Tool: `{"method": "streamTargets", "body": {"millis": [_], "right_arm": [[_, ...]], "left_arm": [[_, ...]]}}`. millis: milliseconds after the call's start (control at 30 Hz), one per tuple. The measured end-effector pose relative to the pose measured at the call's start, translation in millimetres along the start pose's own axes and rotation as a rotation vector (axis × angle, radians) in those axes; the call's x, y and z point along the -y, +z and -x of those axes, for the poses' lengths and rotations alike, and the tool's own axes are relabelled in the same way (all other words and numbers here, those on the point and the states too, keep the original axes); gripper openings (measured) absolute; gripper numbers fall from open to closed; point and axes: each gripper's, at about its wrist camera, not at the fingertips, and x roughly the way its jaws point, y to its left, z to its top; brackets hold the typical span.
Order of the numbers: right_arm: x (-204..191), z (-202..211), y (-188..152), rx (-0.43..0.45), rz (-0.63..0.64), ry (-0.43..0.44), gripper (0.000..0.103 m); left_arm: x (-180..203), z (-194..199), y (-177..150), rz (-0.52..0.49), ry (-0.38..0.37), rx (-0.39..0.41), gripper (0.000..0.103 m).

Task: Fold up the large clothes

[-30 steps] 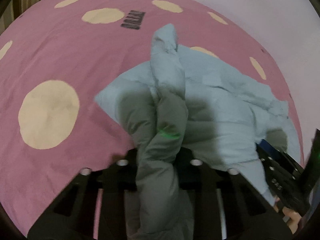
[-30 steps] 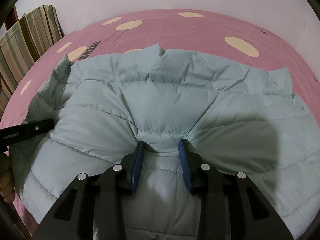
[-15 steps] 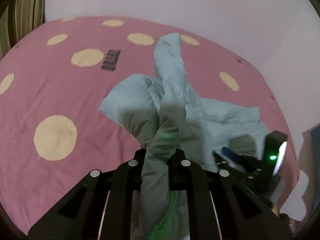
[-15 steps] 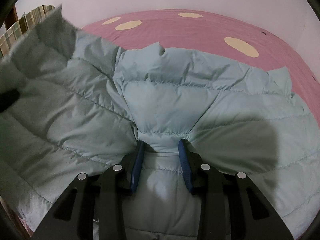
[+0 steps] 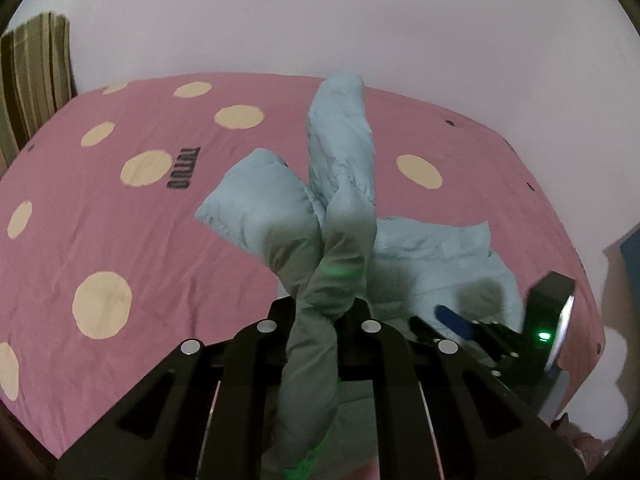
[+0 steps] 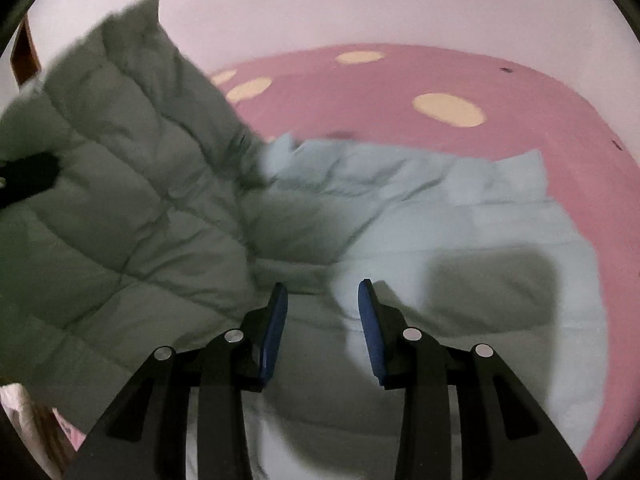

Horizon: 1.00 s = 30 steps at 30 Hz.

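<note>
Quilted jacket (image 5: 340, 208) sleeve upright, left-gripped

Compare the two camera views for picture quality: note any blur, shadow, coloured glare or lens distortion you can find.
Left wrist view: sharp, with a green glow on the jacket bunched in the left hand-held gripper, and fisheye bending of the bedsheet edge. Right wrist view: motion-blurred, a dark blocky shadow on the jacket beyond the right hand-held gripper, black vignette corners.
</note>
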Motion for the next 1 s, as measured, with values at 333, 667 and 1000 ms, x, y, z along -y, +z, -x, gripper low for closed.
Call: {"method": "streamTargets", "body": {"millis": [333,667,1000], "right_arm": [[108,64,-17,0.065,-0.135,-0.039,0.038],[186,86,-46,0.068,-0.268,-0.103,0.038],[209,82,-57,0.049,-0.322,-0.12,0.038]], "left_arm": [[123,-23,7,-0.149,0.023,-0.001,0.009],[219,-107,-39,-0.231,-0.009,-0.122,0.009],[244,-114,-67,-0.238,-0.039,-0.098,0.018]]}}
